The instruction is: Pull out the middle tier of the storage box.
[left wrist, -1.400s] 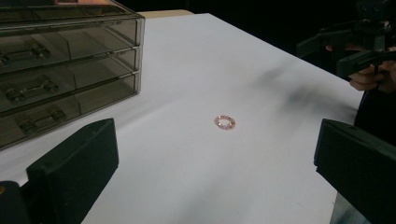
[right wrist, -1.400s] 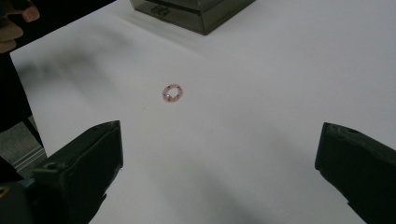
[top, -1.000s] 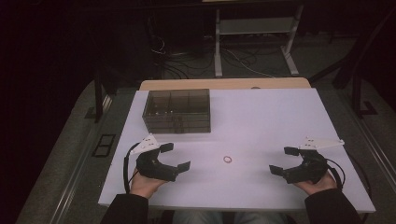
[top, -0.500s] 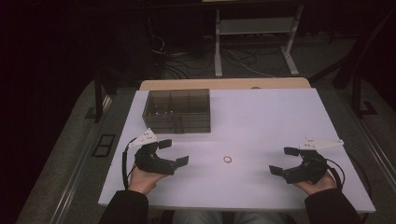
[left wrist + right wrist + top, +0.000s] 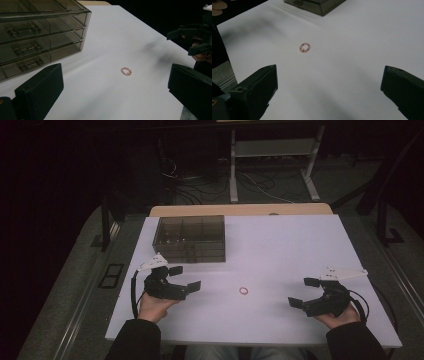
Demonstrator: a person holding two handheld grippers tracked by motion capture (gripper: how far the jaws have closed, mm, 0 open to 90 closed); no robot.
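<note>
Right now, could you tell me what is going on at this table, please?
A person holds a gripper in each hand over a white table. The left gripper and the right gripper are both open and hold nothing. A small pink bead ring lies untouched between them. A smoky clear drawer box stands behind the left gripper, its drawers shut.

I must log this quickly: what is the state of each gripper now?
Left gripper: open, holding nothing.
Right gripper: open, holding nothing; the bead ring lies apart on the table.
</note>
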